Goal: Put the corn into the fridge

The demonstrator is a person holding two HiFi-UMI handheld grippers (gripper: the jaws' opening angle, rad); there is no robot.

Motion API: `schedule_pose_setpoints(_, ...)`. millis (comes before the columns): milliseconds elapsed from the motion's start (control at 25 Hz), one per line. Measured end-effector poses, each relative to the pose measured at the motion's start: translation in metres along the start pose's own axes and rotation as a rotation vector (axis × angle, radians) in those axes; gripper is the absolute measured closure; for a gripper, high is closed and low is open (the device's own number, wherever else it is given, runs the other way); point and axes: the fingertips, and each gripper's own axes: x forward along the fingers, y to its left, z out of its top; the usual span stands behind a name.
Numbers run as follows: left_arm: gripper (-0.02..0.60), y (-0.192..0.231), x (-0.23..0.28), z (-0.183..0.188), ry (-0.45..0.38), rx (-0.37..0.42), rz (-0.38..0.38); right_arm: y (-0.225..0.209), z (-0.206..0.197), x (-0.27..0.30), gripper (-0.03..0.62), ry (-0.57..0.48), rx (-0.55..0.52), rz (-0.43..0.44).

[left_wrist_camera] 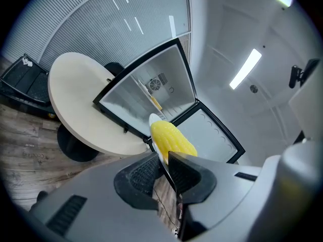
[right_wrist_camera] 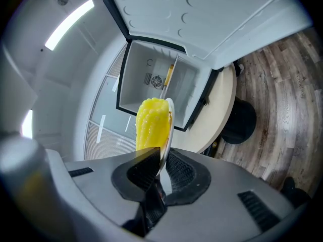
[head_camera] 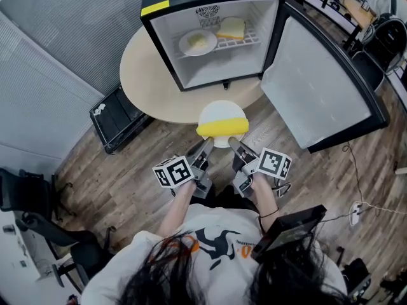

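A yellow corn cob (head_camera: 221,128) lies across a white plate (head_camera: 222,112) that hangs in front of the round table (head_camera: 146,75). My left gripper (head_camera: 206,145) is shut on the plate's near rim from the left. My right gripper (head_camera: 234,143) is shut on the same rim from the right. The small fridge (head_camera: 210,43) stands on the table with its door (head_camera: 318,88) swung wide to the right. In the left gripper view the corn (left_wrist_camera: 173,140) and plate edge (left_wrist_camera: 153,121) rise above my left gripper (left_wrist_camera: 164,165). The right gripper view has the corn (right_wrist_camera: 151,122) and plate (right_wrist_camera: 170,120) above my right gripper (right_wrist_camera: 162,163).
On the fridge's wire shelf sit a plate of food (head_camera: 197,42) and a yellow block (head_camera: 232,28); below the shelf nothing shows. A black case (head_camera: 117,116) lies on the wooden floor left of the table. An office chair (head_camera: 38,221) is at the near left, a cable and socket (head_camera: 356,211) at the right.
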Motion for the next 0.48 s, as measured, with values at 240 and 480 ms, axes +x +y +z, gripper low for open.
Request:
schedule_pose_setpoints(240, 0.518, 0.008, 0.013, 0.001, 0.015, 0.005, -0.003, -0.009, 0.010, 0.005, 0.560, -0.012, -0.001, -0.008)
schedule_pose_setpoints(480, 0.518, 0.018, 0.042, 0.020, 0.034, 0.008, -0.022, -0.017, 0.035, 0.024, 0.560, -0.037, -0.002, -0.020)
